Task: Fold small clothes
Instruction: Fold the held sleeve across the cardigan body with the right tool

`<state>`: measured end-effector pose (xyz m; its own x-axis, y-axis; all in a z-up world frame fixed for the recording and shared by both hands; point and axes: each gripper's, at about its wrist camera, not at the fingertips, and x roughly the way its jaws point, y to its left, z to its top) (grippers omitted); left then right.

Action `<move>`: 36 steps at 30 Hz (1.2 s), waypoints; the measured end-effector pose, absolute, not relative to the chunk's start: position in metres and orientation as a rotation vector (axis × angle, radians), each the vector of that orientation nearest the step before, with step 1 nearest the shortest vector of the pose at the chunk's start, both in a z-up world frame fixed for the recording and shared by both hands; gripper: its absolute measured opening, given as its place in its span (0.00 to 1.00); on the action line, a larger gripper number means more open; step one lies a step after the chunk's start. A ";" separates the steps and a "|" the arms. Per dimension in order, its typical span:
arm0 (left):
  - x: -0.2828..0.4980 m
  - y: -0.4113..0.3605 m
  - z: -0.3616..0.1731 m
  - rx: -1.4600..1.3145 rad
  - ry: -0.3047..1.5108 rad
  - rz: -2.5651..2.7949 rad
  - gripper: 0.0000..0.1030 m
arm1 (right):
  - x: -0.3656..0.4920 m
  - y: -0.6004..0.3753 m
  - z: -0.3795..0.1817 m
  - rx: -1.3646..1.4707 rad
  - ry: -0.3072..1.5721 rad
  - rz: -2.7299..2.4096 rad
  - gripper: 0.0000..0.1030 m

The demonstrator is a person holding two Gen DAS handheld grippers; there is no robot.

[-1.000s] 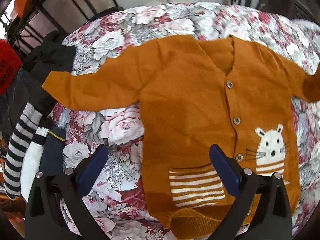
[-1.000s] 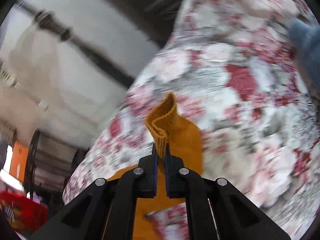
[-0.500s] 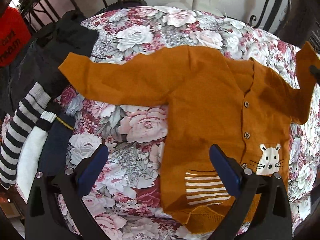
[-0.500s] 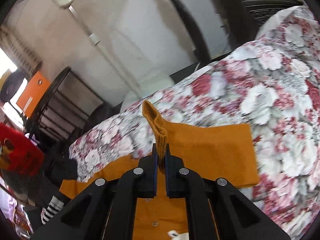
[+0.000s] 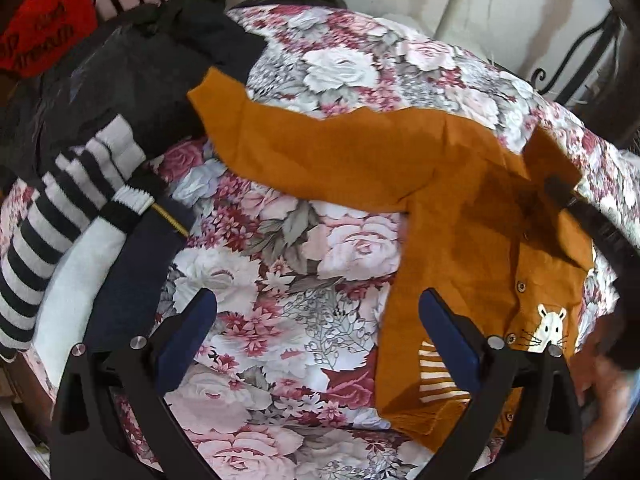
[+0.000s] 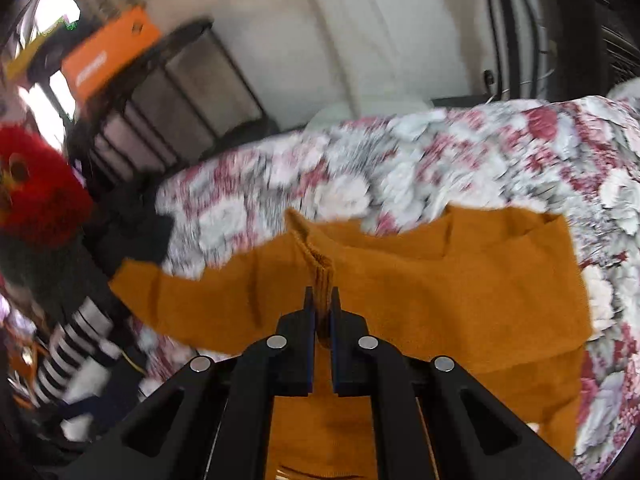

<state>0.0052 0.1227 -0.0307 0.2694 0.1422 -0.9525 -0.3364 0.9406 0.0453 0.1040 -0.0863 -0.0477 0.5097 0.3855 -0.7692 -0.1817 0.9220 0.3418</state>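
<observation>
An orange knitted cardigan (image 5: 460,208) with a white mouse patch lies front-up on the floral bedspread (image 5: 304,264). Its one sleeve (image 5: 288,148) stretches flat to the left, reaching the dark clothes. My left gripper (image 5: 318,334) hovers open above the bedspread, left of the cardigan's hem, with nothing between its blue pads (image 5: 188,332). My right gripper (image 6: 321,300) is shut on the ribbed cuff (image 6: 316,264) of the other sleeve, which it holds lifted and folded over the cardigan's body (image 6: 460,300). In the left wrist view that gripper (image 5: 556,186) enters from the right.
A pile of dark garments (image 5: 132,80), striped socks (image 5: 60,208) and a white and navy piece (image 5: 100,272) lies along the bed's left side. A red plush toy (image 6: 36,184), a metal rack (image 6: 172,92) with an orange box (image 6: 108,56), and a wall stand beyond.
My right gripper has carried the sleeve cuff from out over the bedspread in across the cardigan's body. My left gripper has shifted left, so the cardigan now sits further right in its view.
</observation>
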 end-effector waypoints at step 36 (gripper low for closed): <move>0.122 0.030 -0.133 -0.323 1.398 0.072 0.59 | 0.130 -0.259 -0.089 0.512 1.003 0.213 0.27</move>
